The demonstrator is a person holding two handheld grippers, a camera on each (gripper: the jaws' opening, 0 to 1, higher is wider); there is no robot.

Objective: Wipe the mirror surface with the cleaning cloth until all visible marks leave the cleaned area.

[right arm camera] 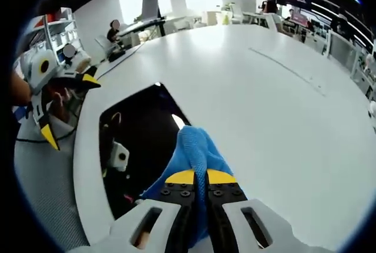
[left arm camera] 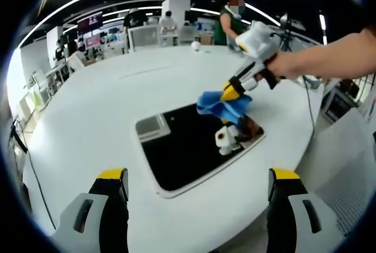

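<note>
A dark rectangular mirror (left arm camera: 182, 153) lies flat on the round white table (left arm camera: 106, 106). In the left gripper view, my right gripper (left arm camera: 231, 92) is shut on a blue cleaning cloth (left arm camera: 218, 106) that hangs onto the mirror's far right corner. The right gripper view has the same cloth (right arm camera: 194, 153) pinched between my right gripper's yellow-tipped jaws (right arm camera: 200, 178), draped over the mirror (right arm camera: 138, 141). My left gripper (left arm camera: 197, 176) stands open, low in front of the mirror's near edge, nothing between its fingers. It appears as the left gripper (right arm camera: 61, 109) beyond the table edge.
The mirror reflects ceiling lights and the gripper. The table's rim (right arm camera: 85, 165) runs close along the mirror's one side, with grey floor (right arm camera: 47, 188) beyond. A person (left arm camera: 232, 24) stands past the far edge among desks and screens. A small white object (left arm camera: 195, 46) sits at the far rim.
</note>
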